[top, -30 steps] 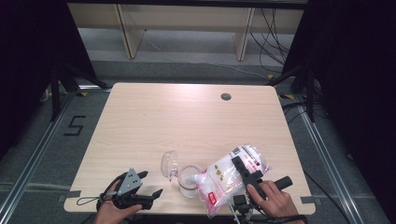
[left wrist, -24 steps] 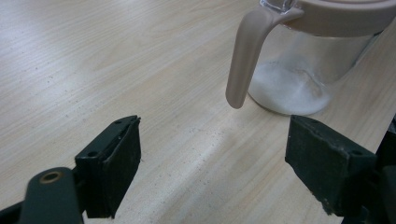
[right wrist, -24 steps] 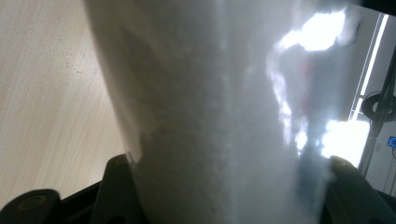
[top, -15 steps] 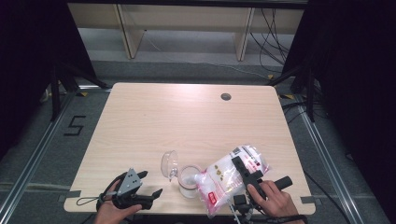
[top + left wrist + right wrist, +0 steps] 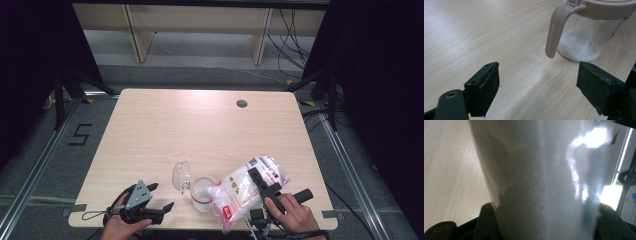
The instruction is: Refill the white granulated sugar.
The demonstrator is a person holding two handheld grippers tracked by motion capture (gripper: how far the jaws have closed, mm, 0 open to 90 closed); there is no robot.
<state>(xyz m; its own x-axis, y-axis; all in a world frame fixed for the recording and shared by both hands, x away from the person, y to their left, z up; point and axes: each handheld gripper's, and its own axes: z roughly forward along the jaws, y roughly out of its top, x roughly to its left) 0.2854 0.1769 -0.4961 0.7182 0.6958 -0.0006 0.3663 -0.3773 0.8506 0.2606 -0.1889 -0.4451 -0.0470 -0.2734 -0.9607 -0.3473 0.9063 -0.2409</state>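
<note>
At the near edge of the table, the right gripper (image 5: 260,184) is clamped on a clear plastic bag (image 5: 245,192) of white grains, tilted so its lower end leans toward the glass jar (image 5: 202,195) just to its left; in the right gripper view the bag (image 5: 541,182) sits squarely between the two black jaws, its grainy fill pressed against them. The left gripper (image 5: 162,197) rests low near the table's front left, jaws wide with nothing between them; the left gripper view looks across bare wood at the jar (image 5: 586,32), which has a beige rim, a curved beige handle (image 5: 555,30) and a shallow layer of white powder at the bottom. The jar's hinged clear lid (image 5: 181,175) stands flipped open on its far-left side. Compared with the pictures of a second earlier, nothing has visibly shifted: bag, jar and both hands sit where they were. That stillness suggests a steady pour or a pause in one, with the bag's mouth at or just over the jar's opening, though whether grains are falling cannot be told. The jar looks far from full, so the filling seems to be in its early part.
</note>
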